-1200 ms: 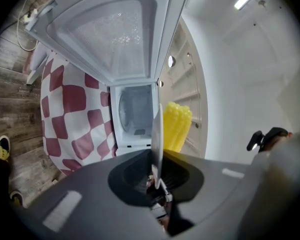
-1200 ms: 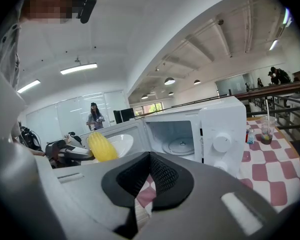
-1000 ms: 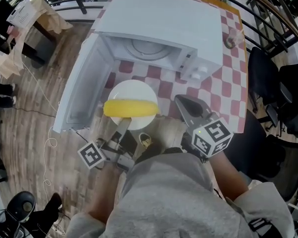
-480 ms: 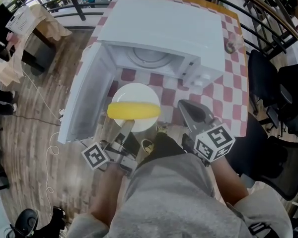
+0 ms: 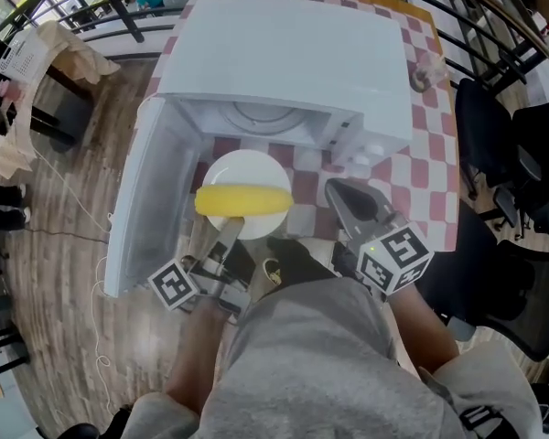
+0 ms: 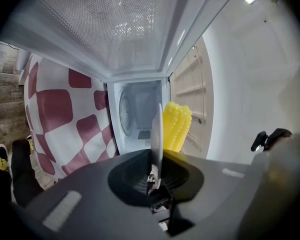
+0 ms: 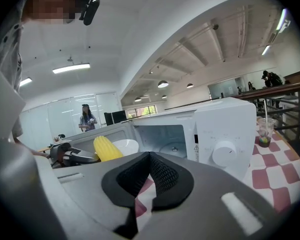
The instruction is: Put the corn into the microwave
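A yellow corn cob lies across a white plate. My left gripper is shut on the plate's near rim and holds it level, just in front of the open white microwave. In the left gripper view the plate shows edge-on between the jaws, with the corn to its right and the microwave cavity straight ahead. My right gripper is shut on nothing, to the right of the plate and below the control panel. From the right gripper view the corn and the microwave's dial are visible.
The microwave door is swung wide to the left beside the plate. The glass turntable lies inside the cavity. A cup stands on the red-checked tablecloth right of the microwave. Black chairs stand at the right.
Both grippers have edged forward, and the plate with the corn is a little closer to the microwave's opening. The left grip on the plate is unchanged.
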{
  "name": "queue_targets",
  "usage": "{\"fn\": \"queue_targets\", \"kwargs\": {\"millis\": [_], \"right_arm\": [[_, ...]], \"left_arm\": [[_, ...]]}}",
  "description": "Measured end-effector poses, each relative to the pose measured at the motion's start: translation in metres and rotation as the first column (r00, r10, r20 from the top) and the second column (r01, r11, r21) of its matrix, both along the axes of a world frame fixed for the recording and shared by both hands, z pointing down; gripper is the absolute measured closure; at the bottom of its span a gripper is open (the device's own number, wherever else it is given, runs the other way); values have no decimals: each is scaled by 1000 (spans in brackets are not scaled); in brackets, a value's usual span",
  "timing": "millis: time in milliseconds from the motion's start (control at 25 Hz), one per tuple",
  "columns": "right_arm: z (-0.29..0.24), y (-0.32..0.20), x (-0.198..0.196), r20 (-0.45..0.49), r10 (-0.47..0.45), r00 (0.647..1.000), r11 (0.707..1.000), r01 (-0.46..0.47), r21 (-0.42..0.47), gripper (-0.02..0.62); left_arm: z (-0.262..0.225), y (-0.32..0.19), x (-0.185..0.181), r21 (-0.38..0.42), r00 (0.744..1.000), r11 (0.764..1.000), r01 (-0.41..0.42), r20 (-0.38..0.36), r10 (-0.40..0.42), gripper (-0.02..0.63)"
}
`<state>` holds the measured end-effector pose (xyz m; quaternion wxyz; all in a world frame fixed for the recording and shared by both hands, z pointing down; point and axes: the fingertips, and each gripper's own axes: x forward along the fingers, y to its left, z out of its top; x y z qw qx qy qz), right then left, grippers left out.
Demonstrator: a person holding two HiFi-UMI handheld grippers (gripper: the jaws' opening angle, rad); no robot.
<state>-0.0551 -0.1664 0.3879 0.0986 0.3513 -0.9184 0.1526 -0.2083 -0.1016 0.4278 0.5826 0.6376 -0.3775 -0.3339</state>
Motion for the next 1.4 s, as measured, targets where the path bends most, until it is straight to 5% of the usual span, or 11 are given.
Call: {"fn": "queue_targets", "kwargs": {"millis": [1400], "right_arm": [[35, -63, -35, -23, -48, 999, 991, 45, -122, 597]], "left_arm": [[82, -170, -2, -134, 993, 987, -94, 55, 102, 572]]}}
